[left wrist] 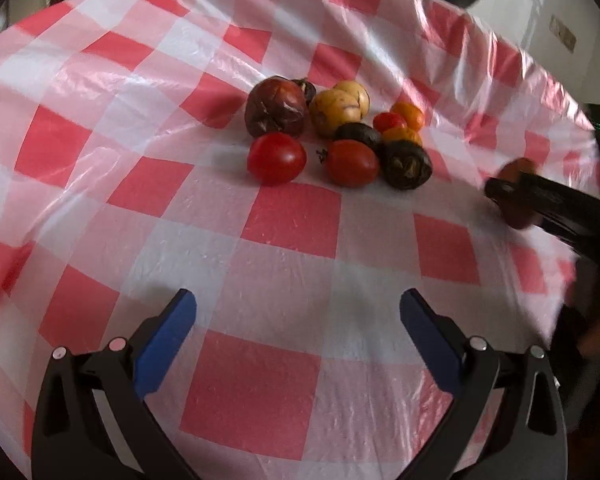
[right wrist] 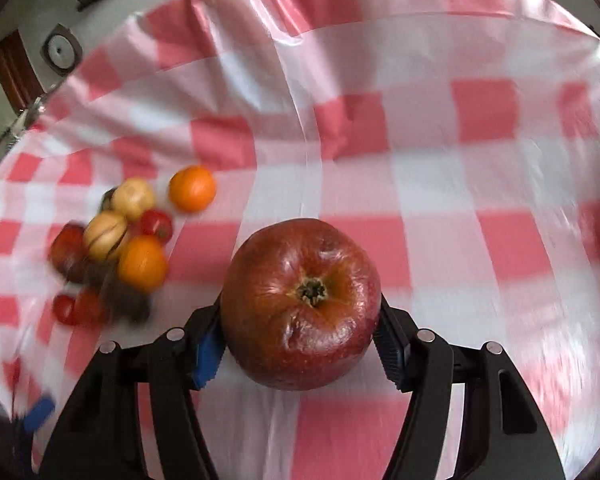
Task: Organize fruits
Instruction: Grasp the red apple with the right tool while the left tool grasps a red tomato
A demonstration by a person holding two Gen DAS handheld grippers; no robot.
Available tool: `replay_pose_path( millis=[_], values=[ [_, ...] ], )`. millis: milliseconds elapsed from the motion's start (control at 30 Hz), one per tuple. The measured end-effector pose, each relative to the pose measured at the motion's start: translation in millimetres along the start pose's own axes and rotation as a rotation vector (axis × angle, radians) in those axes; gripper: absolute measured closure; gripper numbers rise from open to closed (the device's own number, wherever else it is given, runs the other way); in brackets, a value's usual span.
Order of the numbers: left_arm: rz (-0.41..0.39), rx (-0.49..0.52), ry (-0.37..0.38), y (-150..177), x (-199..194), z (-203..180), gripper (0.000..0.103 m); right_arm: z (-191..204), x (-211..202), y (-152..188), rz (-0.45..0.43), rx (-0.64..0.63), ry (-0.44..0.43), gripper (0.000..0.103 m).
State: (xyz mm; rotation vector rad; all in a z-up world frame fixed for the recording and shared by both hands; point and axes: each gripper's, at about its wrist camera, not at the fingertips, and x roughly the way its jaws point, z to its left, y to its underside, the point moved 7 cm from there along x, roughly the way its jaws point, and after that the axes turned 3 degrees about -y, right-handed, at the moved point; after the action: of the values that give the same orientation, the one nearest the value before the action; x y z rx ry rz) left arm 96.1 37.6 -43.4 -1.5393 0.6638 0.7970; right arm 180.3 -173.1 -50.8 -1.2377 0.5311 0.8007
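**Apple held at the right, fruit cluster ahead**

A bench [left wrist: 284, 272] covered with a glossy red-and-white checked plastic cloth [right wrist: 420, 184] fills both views. Nearest in the right wrist view, the right gripper [right wrist: 300, 344] is seen with its blue-padded fingers [right wrist: 206, 354] pressed against the 2 sides of a large, wrinkled red apple [right wrist: 300, 304], stem end turned toward the camera. In the left wrist view the left gripper [left wrist: 298, 312] is held above the cloth with its fingers [left wrist: 168, 336] spread wide and nothing between them.

Farther out, near the middle of the bench, a cluster of fruit is gathered. At its near edge lie 2 red tomatoes [left wrist: 277, 158] side by side, with a dark wrinkled fruit [left wrist: 407, 165] just beside them on the right. Behind them sit a large shrivelled maroon fruit [left wrist: 277, 107], 2 yellow fruits [left wrist: 336, 113] touching each other, a small red tomato [left wrist: 389, 121] and 2 oranges [left wrist: 409, 114]. The apple is well apart from this cluster, to its right. At the far side, a white wall is seen past the bench edge.
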Motion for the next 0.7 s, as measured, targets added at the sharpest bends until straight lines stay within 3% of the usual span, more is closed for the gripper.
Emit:
replay_pose_path(
  millis=[67, 200, 367, 500, 667, 700],
  values=[
    [0.019, 0.045, -0.022, 0.9, 1.9, -3.4, 0.001, -7.5, -11.1, 11.1, -0.019, 0.003, 0.0, 0.041],
    [0.007, -0.005, -0.016, -0.2, -1.0, 3.6, 0.001, -23.2, -28.1, 16.5, -0.09, 0.032, 0.012, 0.041],
    [0.007, -0.079, -0.104, -21.4, 8.9, 30.9, 0.002, -21.2, -23.5, 17.5, -0.06, 0.041, -0.026, 0.041],
    [0.019, -0.043, -0.165, -45.7, 28.6, 43.5, 0.016, -21.4, -21.2, 18.9, -0.058, 0.045, -0.038, 0.041],
    [0.01, 0.01, -0.148, -68.0, 44.2, 33.9, 0.023, -18.7, -20.5, 19.6, -0.055, 0.036, -0.046, 0.041],
    [0.009, 0.018, -0.135, -71.5, 46.7, 29.8, 0.029, -18.3, -19.8, 19.6, -0.052, 0.035, -0.049, 0.041]
  ],
)
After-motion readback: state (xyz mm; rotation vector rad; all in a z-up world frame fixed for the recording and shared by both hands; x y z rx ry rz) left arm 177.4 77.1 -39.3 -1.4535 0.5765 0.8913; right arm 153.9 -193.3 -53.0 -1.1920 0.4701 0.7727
